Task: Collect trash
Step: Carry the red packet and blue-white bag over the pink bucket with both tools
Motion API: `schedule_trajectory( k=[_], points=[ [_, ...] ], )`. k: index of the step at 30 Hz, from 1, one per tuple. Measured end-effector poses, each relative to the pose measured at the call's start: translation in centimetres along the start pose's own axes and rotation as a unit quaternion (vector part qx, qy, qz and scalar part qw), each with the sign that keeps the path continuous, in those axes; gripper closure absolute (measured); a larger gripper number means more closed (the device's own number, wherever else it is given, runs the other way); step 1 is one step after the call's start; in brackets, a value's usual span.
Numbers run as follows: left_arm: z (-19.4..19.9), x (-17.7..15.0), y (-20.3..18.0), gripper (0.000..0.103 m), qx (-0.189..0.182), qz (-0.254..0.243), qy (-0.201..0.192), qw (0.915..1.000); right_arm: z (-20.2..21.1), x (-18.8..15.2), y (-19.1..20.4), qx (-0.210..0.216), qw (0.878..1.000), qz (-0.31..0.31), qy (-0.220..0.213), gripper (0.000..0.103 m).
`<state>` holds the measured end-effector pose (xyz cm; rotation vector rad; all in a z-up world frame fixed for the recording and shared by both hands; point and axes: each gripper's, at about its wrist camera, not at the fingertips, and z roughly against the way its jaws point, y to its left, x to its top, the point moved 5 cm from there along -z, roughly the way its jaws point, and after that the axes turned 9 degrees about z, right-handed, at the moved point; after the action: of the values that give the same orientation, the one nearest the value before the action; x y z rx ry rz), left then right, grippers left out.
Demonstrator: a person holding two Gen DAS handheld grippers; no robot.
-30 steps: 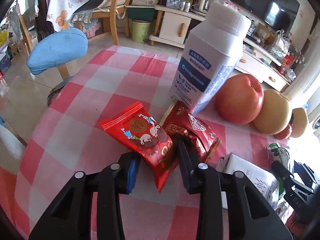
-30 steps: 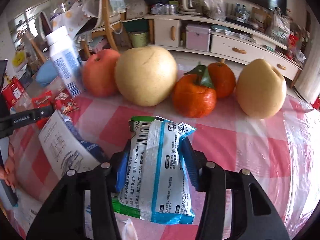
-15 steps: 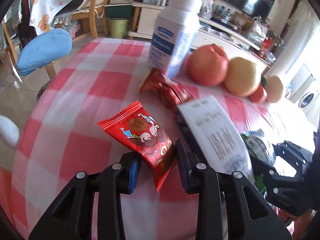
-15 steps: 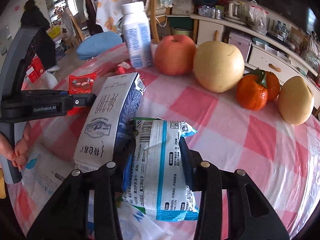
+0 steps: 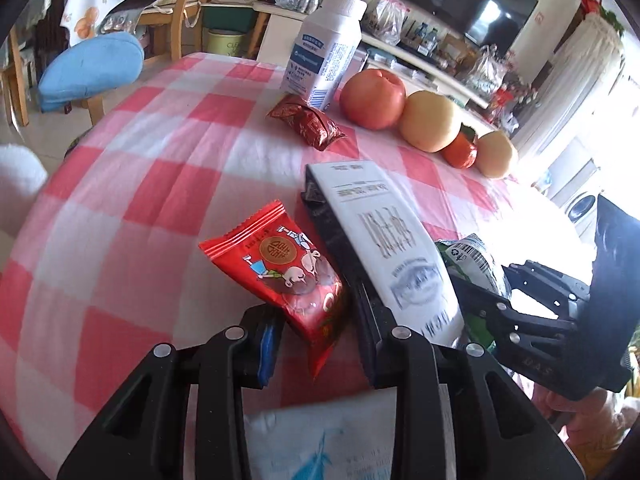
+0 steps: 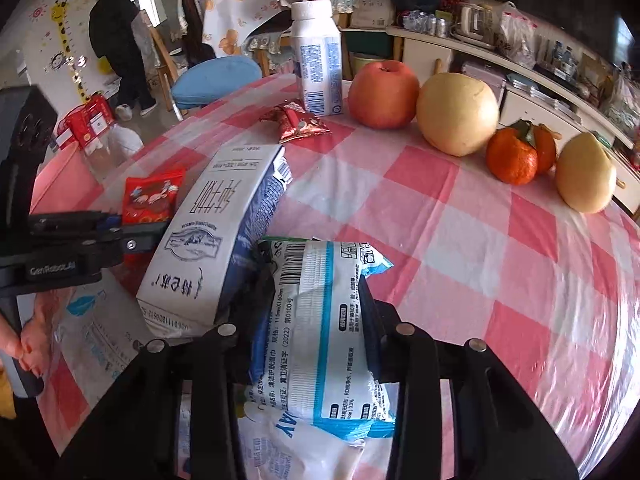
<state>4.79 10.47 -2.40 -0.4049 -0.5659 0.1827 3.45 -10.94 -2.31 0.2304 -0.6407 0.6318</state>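
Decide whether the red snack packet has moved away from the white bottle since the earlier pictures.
Yes. Held in the left gripper, the red snack packet has drawn back toward the near table edge, away from the white bottle.

red snack packet and white-blue wipes pack, each clamped, off the cloth

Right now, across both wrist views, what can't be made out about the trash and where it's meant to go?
- No bin in either view; destination unknown.
- White plastic bag: cut off by the left view's bottom edge, behind the left claw.
- Red snack packet: its lower end hides the left claw's right pad, so contact is unclear.
- Wet-wipe pack: mostly hidden in the left view by the milk carton and the right claw.
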Motion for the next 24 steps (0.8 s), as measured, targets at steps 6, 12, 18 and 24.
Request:
schedule_trajectory(
  k=[6, 12, 18, 24],
  points=[
    [1.7, -0.9, 0.3, 0.076, -0.024, 0.011, -0.022, 0.9994, 1.6, -1.5, -0.3, -0.052, 0.998, -0.025, -0.009, 0.067],
    [3.3, -0.8, 1.0, 0.078, -0.041, 0.018, -0.031, 0.9985, 4.1, -2.2, -1.6, -0.088, 0.994, -0.049, -0.036, 0.067],
    [4.8, -1.4, 1.4, 0.079, -0.054, 0.018, -0.042, 0.9975, 7.5, -3.0, -1.8, -0.103, 0.989, -0.078, -0.067, 0.067],
    [6.5, -2.0, 1.7, 0.080, -0.060, 0.021, -0.056, 0.9964, 10.2, -3.8, -0.6, -0.102, 0.987, -0.091, -0.088, 0.067]
  ],
)
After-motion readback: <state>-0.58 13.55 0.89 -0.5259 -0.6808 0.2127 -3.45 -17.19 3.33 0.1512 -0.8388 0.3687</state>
